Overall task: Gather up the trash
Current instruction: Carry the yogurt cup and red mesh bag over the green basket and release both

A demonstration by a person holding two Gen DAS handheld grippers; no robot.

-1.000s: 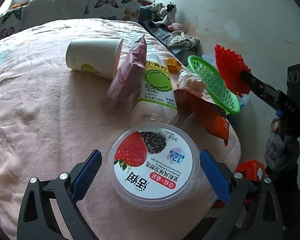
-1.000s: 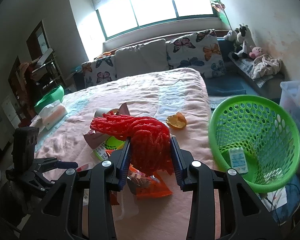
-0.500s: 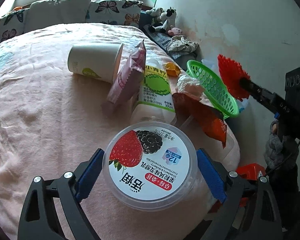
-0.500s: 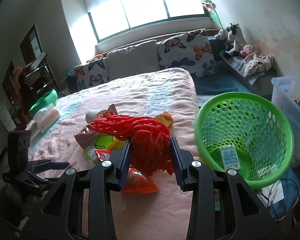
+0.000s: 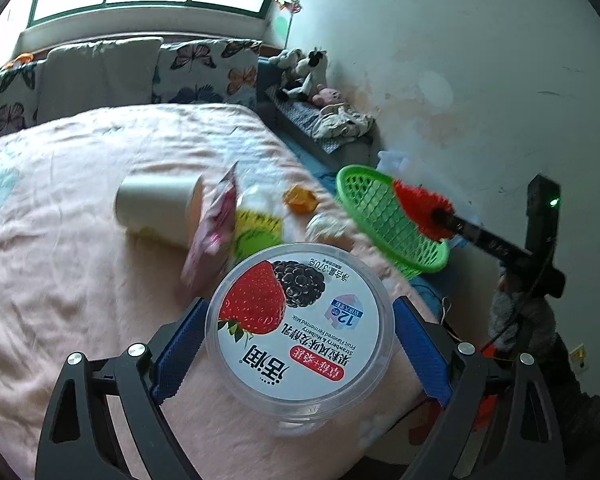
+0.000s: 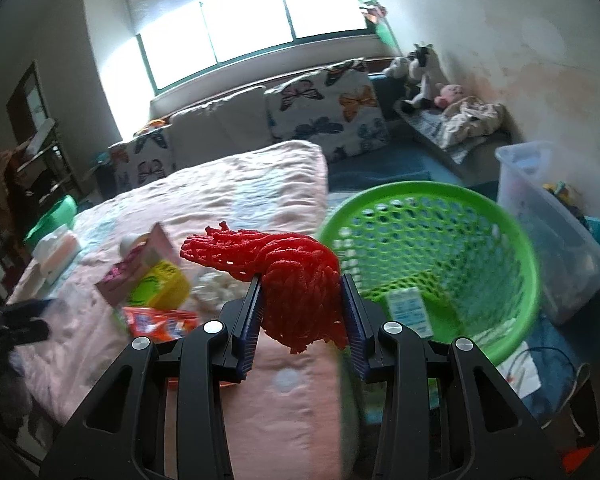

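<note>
Bedroom, pink bed [image 5: 60,240] scattered with trash. Left gripper [image 5: 300,344] clamped wide across a round yogurt tub [image 5: 300,328], blue pads on opposite sides of the rim, printed lid facing up, tub axis roughly upright, raised clear of the blanket, likely for carrying. Right gripper [image 6: 302,312] pinched narrow on a bunched red foam net [image 6: 296,280], long axis trailing up and left past the fingers, loose end pointing left. Green basket [image 6: 512,240] just right of the net, off the bed edge, probably the drop spot. Paper cup [image 5: 156,208] on its side, mouth toward a pink wrapper [image 5: 216,224].
</note>
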